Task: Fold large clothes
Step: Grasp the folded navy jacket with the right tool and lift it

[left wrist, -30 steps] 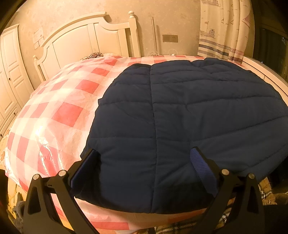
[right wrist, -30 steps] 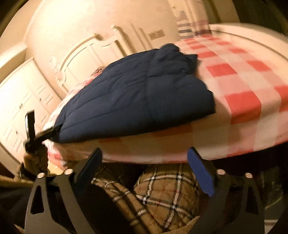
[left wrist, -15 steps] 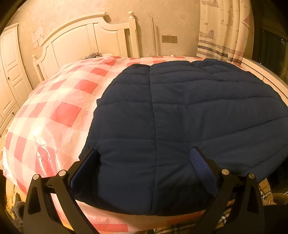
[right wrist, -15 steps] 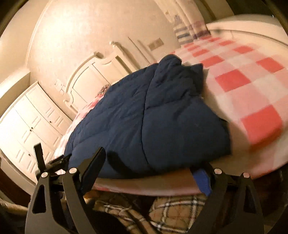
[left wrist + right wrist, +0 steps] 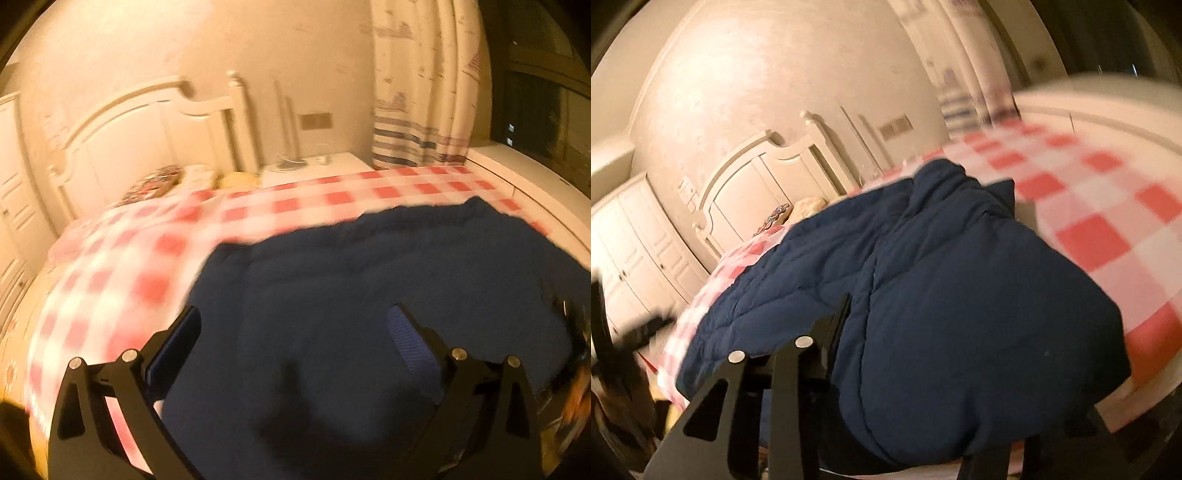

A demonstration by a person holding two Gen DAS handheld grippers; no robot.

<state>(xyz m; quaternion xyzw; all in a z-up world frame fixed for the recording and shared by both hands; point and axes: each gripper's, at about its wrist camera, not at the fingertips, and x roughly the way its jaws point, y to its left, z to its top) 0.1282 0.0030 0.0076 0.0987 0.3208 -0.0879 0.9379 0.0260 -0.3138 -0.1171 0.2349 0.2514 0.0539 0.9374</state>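
Note:
A navy quilted jacket (image 5: 369, 295) lies spread on the red-and-white checked bed cover (image 5: 110, 288). My left gripper (image 5: 295, 332) hovers over the jacket's near hem. It is open, its fingers wide apart, with fabric showing between them. In the right wrist view the jacket's (image 5: 942, 277) near corner bulges between the jaws of my right gripper (image 5: 923, 369), which are closing on it. The left finger (image 5: 834, 328) presses into the padding. The other finger is hidden under the fabric. The left gripper (image 5: 609, 332) shows as a blur at the left edge.
A white headboard (image 5: 147, 125) stands at the far end, with pillows (image 5: 159, 181) below it. A nightstand (image 5: 317, 166), a striped curtain (image 5: 417, 92) and a white window ledge (image 5: 517, 166) are at the back right. White wardrobe doors (image 5: 635, 251) line the left wall.
The left gripper has risen, so more of the bed and wall show. The right gripper moved in over the jacket's near corner and its jaws narrowed around the fabric.

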